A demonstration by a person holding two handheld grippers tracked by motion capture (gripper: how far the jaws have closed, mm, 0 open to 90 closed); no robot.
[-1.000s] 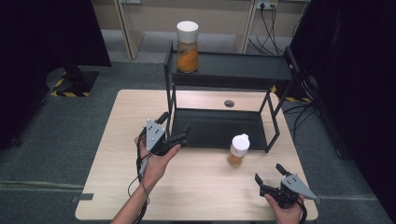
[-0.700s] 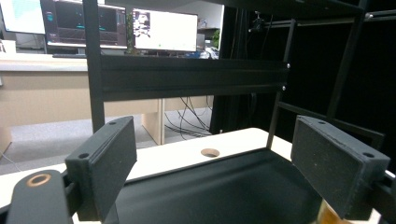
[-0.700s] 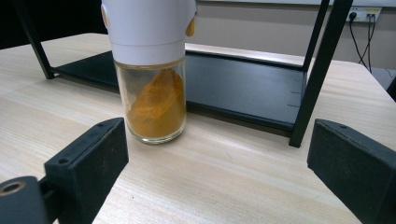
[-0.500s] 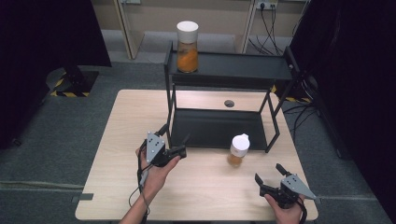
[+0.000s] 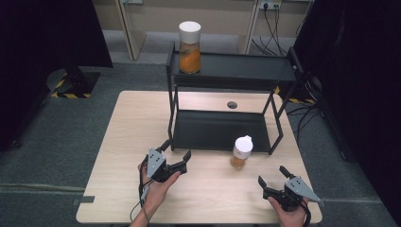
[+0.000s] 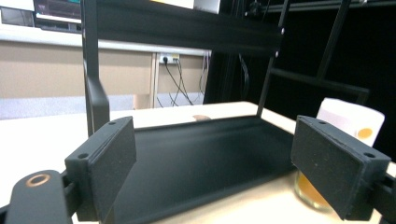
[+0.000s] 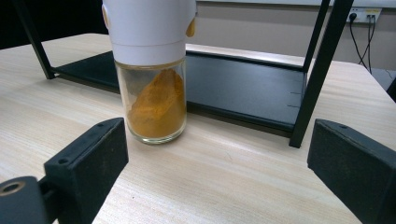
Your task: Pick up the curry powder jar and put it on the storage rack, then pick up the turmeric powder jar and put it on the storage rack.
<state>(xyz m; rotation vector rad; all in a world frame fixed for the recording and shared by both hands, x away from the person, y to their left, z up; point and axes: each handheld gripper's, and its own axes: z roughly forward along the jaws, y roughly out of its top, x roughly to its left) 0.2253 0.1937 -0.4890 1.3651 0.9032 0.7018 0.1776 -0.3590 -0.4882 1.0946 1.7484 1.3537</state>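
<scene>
A small glass jar (image 5: 241, 152) with a white cap and orange powder stands on the table just in front of the black rack's (image 5: 227, 75) lower tray. It is also seen in the right gripper view as jar (image 7: 152, 70) and at the right edge of the left gripper view as jar (image 6: 348, 123). A taller jar (image 5: 189, 47) of orange powder stands on the rack's top shelf at its left end. My left gripper (image 5: 175, 150) is open and empty, low over the table at the tray's front left corner. My right gripper (image 5: 273, 175) is open and empty near the front right of the table.
The rack's lower tray (image 6: 201, 158) lies flat on the wooden table (image 5: 127, 137), with thin black legs (image 7: 320, 70) at its corners. A round hole (image 5: 231, 104) marks the tabletop behind the tray. Cables and wall sockets (image 5: 267, 5) are on the floor beyond.
My left gripper has come down and back toward the person, away from the tray's front edge. The right gripper and both jars have stayed where they were.
</scene>
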